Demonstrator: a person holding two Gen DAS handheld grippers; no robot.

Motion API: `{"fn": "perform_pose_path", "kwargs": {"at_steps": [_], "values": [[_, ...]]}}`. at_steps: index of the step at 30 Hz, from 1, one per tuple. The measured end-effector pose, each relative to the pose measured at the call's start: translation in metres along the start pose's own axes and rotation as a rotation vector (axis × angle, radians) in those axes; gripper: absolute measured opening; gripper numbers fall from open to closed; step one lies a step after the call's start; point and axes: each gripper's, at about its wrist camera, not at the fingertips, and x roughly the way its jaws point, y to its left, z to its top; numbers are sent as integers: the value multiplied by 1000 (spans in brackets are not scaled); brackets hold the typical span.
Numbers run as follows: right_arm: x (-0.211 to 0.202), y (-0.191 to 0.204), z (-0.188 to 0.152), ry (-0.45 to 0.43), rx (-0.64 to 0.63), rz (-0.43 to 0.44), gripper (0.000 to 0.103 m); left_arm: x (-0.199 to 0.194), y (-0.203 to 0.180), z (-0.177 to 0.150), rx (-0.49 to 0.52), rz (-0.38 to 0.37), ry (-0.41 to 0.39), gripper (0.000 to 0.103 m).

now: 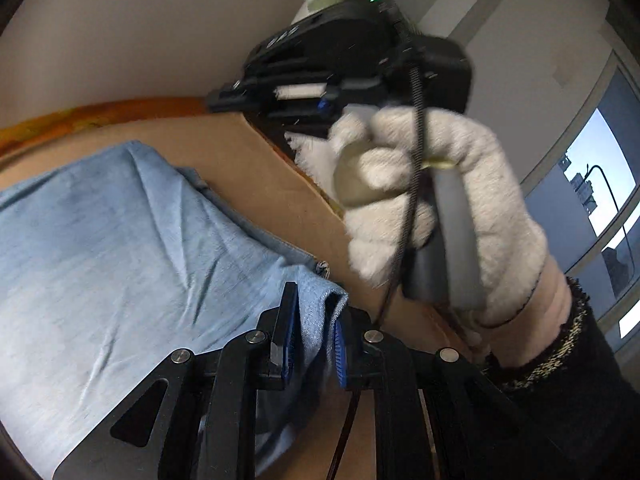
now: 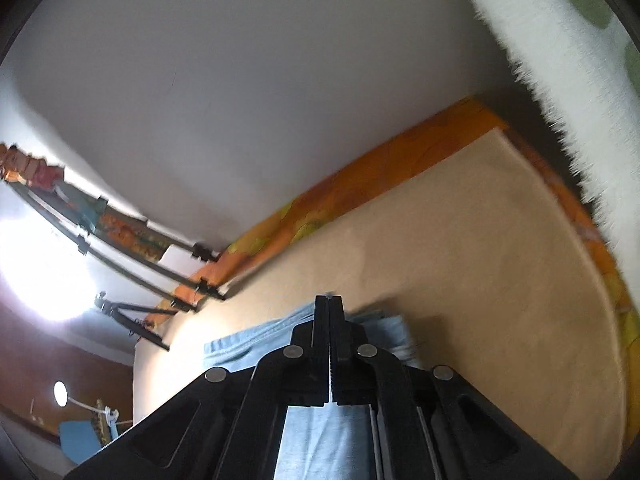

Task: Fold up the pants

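My left gripper (image 1: 314,336) has its blue-padded fingers (image 1: 289,332) nearly shut, pinching a bunched edge of the pants (image 1: 120,248). The rest of the light blue cloth spreads away from that pinch across the tan bed surface (image 1: 248,168). My right gripper (image 2: 329,344) has its fingers fully closed. Blue fabric shows just under and ahead of its tips, but I cannot tell whether any cloth is caught between them. From the left wrist view, the gloved right hand (image 1: 432,204) holds its gripper just beyond the pants' edge, above the bed.

I judge this to be a carry-over fold. To do it well, I would keep both grippers level with each other and lower them together so the held edge lands square on the layer beneath. I would keep mild tension between the two grips to smooth the creases near the left pinch, and let go only once the cloth lies flat.

No brand, label or readable writing shows in either view. Only a small green light glows on the right gripper's housing.
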Motion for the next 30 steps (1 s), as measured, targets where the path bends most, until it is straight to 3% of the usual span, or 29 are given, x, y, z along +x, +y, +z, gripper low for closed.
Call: {"fn": "perform_pose_path", "kwargs": {"at_steps": [3, 4, 5, 9, 17, 19, 21, 23, 28, 30], "values": [[-13, -5, 0, -11, -22, 28, 8, 4, -4, -9, 17, 1, 6, 13], [-15, -5, -3, 4, -34, 31, 17, 7, -5, -10, 14, -3, 6, 13], [-17, -6, -7, 19, -50, 23, 34, 10, -6, -11, 11, -6, 6, 13], [-10, -11, -24, 79, -109, -4, 37, 11, -7, -16, 28, -2, 12, 13], [32, -20, -37, 178, -68, 52, 37, 26, -17, -20, 33, -2, 18, 10], [39, -17, -42, 197, -88, 45, 31, 28, -13, -19, 41, 1, 23, 9], [41, -16, -43, 196, -83, 29, 12, 27, -12, -17, 28, -7, 19, 9], [40, -11, -45, 181, -98, 24, 6, 26, -14, -16, 25, -14, 15, 9], [10, 4, -43, 97, -143, 32, 2, 27, -20, -14, 47, -47, -20, 9], [3, 10, -44, 74, -195, -10, 2, 38, -20, -15, 50, -47, -10, 9]]}}
